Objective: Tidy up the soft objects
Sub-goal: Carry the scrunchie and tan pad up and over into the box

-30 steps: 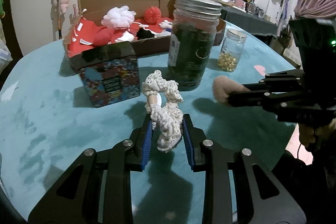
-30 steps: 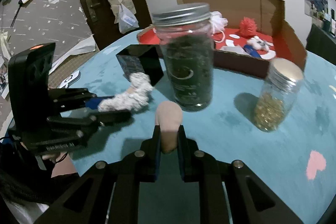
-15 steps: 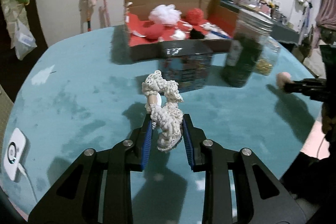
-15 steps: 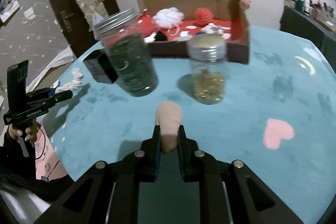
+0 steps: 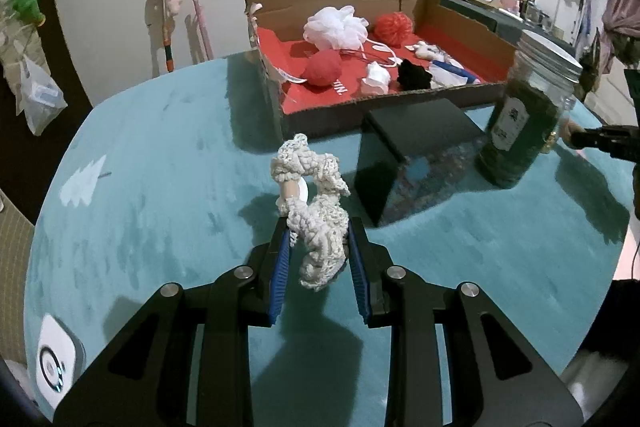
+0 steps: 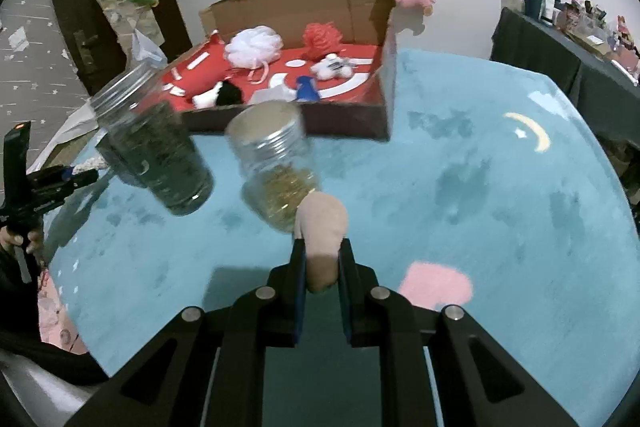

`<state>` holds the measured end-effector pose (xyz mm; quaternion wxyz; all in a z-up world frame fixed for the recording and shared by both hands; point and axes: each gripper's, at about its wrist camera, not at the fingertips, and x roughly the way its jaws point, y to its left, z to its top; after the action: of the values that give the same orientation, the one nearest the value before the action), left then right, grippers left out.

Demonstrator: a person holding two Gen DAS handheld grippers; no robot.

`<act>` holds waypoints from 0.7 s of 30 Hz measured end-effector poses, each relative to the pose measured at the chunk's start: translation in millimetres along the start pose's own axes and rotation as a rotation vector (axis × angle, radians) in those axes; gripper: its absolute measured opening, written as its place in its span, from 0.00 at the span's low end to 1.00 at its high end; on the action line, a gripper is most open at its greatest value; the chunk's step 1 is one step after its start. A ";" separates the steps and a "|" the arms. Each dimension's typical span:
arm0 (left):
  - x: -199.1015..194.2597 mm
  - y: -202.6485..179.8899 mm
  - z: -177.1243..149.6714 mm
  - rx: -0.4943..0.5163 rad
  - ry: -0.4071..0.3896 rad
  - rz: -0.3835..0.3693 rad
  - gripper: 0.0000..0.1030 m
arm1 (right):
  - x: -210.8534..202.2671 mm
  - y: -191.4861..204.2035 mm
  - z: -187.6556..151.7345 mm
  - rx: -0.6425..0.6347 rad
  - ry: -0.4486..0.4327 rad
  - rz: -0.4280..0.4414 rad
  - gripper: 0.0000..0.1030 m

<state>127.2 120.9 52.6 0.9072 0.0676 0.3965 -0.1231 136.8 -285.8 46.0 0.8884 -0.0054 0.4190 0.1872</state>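
A: What does the left gripper [image 5: 319, 254] hold?

B: Its blue fingers [image 5: 280, 269] are closed narrow on a cream crochet piece [image 5: 316, 211]. The piece stands up out of the grip, above the teal worktop [image 5: 160, 167], and does not touch it.

A: And the right gripper [image 6: 322, 269]?

B: Its fingers are pressed tight on a beige puff [image 6: 322, 227]. The round top of the puff sticks out past the fingertips, also above the worktop.

A: Where is the box?

B: The cardboard box [image 5: 304, 107] sits at the far edge of the worktop. Its floor is red. Inside lie a white pouf [image 5: 335, 27], a red pouf [image 5: 393, 27], a red ball [image 5: 323, 67], a black piece [image 5: 414, 75] and some small white things.

A: What stands in front of the box?

B: In the left view a dark small box [image 5: 416, 159] stands just before the cardboard box, and a dark jar [image 5: 524, 119] with a metal lid stands to its right. In the right view a gold jar [image 6: 276, 167] is near the dark jar, between the puff and the cardboard box. Both jars look blurred there.

A: Do the grippers see each other?

B: Yes. The right view shows the left gripper at its left edge, with a hand [image 6: 16, 239] under it. The left view shows the right gripper's tip at its right edge, behind the dark jar.
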 end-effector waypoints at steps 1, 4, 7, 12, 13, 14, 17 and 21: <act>2.0 2.4 2.9 0.002 0.002 -0.007 0.25 | 1.3 -3.3 3.1 0.002 0.003 -0.006 0.15; 3.6 5.8 8.6 0.011 -0.001 -0.022 0.25 | 3.5 -9.9 10.0 0.003 0.004 -0.018 0.15; 4.2 9.2 17.3 0.016 -0.012 -0.056 0.25 | 4.1 -16.6 19.7 0.003 -0.002 -0.028 0.15; 7.1 11.7 31.0 0.038 -0.016 -0.074 0.25 | 3.3 -20.0 38.7 -0.025 -0.022 -0.028 0.15; 8.0 12.2 33.8 0.044 -0.016 -0.079 0.25 | 3.7 -19.7 42.6 -0.032 -0.025 -0.026 0.15; 8.9 12.8 36.7 0.049 -0.017 -0.081 0.25 | 4.3 -19.8 46.5 -0.040 -0.027 -0.024 0.15; 10.8 14.0 43.9 0.058 -0.017 -0.095 0.25 | 7.2 -20.2 56.7 -0.055 -0.025 -0.015 0.15; 10.3 12.6 52.4 0.080 -0.023 -0.115 0.25 | 10.8 -20.3 68.5 -0.072 -0.027 0.023 0.15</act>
<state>174.3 119.7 80.8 0.8998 0.0796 0.3839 -0.1914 200.8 -289.7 79.4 0.8910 -0.0301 0.4002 0.2123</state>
